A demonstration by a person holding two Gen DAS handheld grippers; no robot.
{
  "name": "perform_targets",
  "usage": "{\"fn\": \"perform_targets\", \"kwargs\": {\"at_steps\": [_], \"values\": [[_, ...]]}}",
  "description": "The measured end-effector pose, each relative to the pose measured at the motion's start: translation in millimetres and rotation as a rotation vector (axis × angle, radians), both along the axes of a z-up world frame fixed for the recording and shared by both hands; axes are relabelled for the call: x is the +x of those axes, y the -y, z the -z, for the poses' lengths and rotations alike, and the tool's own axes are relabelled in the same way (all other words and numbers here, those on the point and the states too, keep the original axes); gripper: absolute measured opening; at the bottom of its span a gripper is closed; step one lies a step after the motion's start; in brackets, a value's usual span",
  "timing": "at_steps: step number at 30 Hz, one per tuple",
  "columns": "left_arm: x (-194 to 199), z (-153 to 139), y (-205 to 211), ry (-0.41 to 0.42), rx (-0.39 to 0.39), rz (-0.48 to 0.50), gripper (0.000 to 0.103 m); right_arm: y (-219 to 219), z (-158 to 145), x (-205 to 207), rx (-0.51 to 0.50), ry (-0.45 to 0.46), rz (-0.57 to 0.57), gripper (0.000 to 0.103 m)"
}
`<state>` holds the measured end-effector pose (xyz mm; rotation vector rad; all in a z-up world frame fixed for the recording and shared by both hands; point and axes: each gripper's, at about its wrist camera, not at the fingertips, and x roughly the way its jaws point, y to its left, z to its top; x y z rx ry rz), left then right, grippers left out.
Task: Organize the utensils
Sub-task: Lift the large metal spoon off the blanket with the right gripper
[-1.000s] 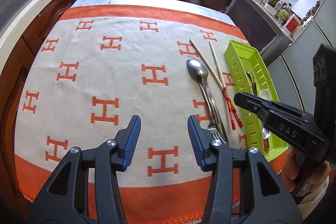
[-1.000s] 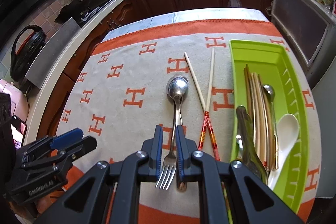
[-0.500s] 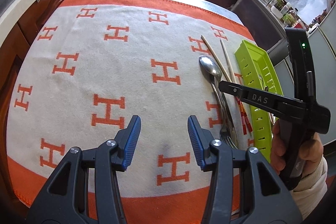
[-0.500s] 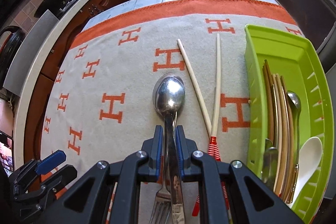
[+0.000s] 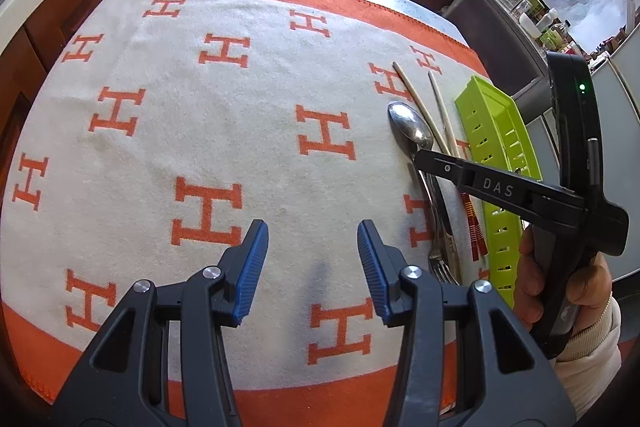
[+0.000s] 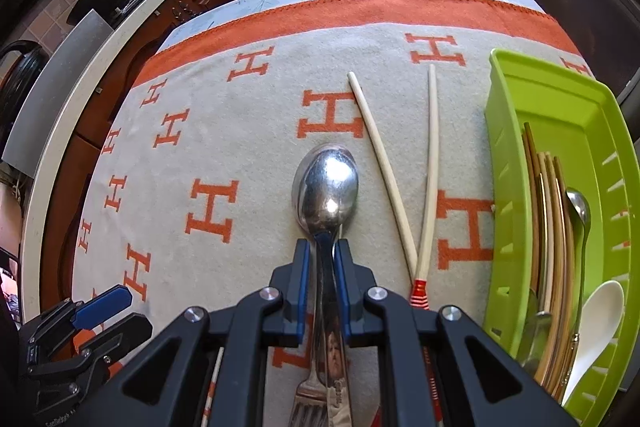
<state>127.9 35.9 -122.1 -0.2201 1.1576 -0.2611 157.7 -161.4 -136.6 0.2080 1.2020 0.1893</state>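
Observation:
A large metal spoon (image 6: 326, 187) lies on the cloth with its bowl pointing away, and a fork (image 6: 306, 401) lies beside its handle. My right gripper (image 6: 322, 247) is low over them, open only a narrow gap, and the spoon's neck runs between its pads without being clamped. In the left wrist view the right gripper (image 5: 420, 157) sits just behind the bowl of the spoon (image 5: 410, 125). My left gripper (image 5: 312, 231) hovers wide open over bare cloth, holding nothing. Two red-ended chopsticks (image 6: 428, 167) lie crossed to the right of the spoon.
A lime green tray (image 6: 560, 99) at the right edge holds wooden chopsticks, a small metal spoon and a white spoon (image 6: 596, 327). The orange-and-cream cloth (image 5: 200, 131) covers the table. Dark cabinets and a pale counter ring the far side. A hand (image 5: 568, 291) holds the right gripper.
My right gripper has moved forward along the fork and spoon handles and lower, from over the fork tines to the spoon's neck. Its narrow jaw gap is unchanged. The left gripper shifted slightly and stays open.

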Motion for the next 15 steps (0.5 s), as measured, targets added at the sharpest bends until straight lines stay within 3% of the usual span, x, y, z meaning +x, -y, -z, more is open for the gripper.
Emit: {"fn": "perform_targets", "kwargs": {"at_steps": [10, 15], "values": [[-1.1, 4.3, 1.4, -0.011, -0.006, 0.007, 0.043, -20.3, -5.8, -5.6, -0.08, 0.071, -0.093, 0.01], [-1.6, 4.4, 3.2, -0.011, -0.006, 0.016, 0.043, -14.1, 0.5, 1.6, -0.007, 0.031, -0.097, 0.012]]}}
